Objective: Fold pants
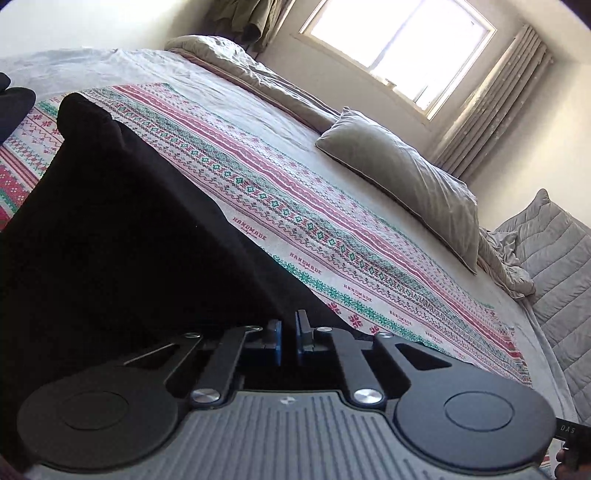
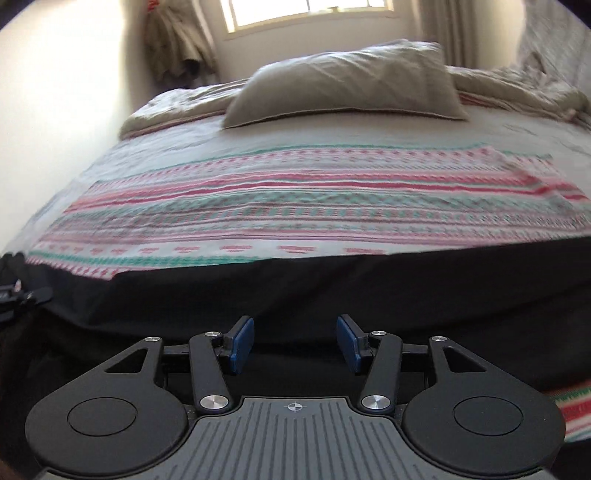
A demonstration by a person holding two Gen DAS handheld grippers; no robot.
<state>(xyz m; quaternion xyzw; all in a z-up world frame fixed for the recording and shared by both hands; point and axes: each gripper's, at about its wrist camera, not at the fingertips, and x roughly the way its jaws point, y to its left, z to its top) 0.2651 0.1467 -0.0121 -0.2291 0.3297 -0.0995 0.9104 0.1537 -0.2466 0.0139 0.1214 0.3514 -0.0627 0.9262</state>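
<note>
left wrist view: black pants (image 1: pixel 122 229) lengthwise from fingers (image 1: pixel 275 341) toward bed's far left

Right gripper (image 2: pixel 295 341) low in frame, jaws apart, blue pads (image 2: pixel 242 343) clear of contact, nothing between them. Black pants (image 2: pixel 332 291) spread flat directly ahead, spanning almost full frame width. Beyond, patterned blanket (image 2: pixel 295 199) in red, green and white stripes, on a pale bed sheet (image 2: pixel 332 129). Grey pillow (image 2: pixel 343 81) lying across the far end of the bed, crumpled bedding on both sides. Window (image 2: pixel 310 11) in far wall, curtain (image 2: pixel 443 26) to its right. Dark object at left edge, not identifiable. Whole scene blurred.
</note>
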